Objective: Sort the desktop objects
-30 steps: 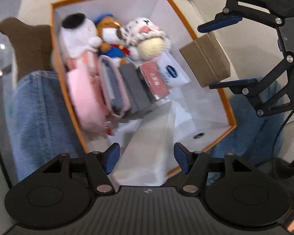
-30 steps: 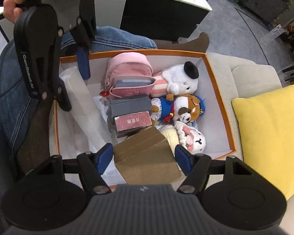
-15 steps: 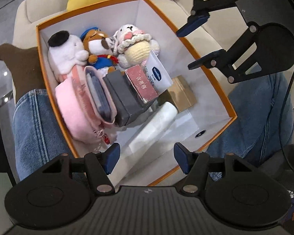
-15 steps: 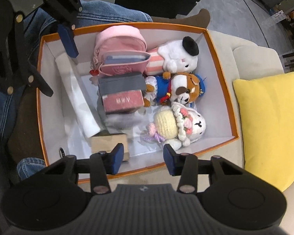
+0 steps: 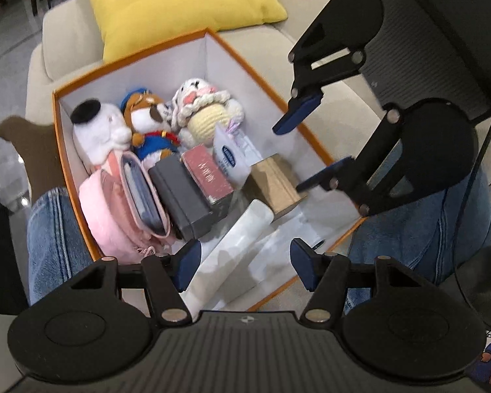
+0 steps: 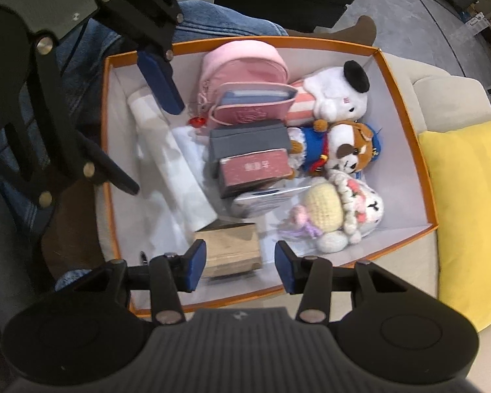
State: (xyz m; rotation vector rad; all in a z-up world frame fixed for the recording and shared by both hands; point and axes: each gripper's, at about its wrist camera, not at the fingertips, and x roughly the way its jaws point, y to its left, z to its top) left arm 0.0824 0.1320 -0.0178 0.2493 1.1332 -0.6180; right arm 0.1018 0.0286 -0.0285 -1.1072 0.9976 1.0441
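The brown box (image 6: pixel 230 245) was found lying in the orange bin (image 6: pixel 406 98), released. The right gripper (image 6: pixel 235 267) was opening above it, empty; the left gripper (image 5: pixel 242 263) stood wide, empty. Snagging the box on withdrawal was judged possible.

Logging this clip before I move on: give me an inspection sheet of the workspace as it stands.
Surface: orange box on a beige sofa, beside a person's denim legs.
Job's things: brown carton, pink pouch, grey box, red box, three plush toys, white roll, all in the box.
Clutter: nothing seen.
Grippers: left tool open, empty; right tool opening, above the carton, not gripping.
Cables: black cable near the right tool.
Surroundings: yellow cushion.
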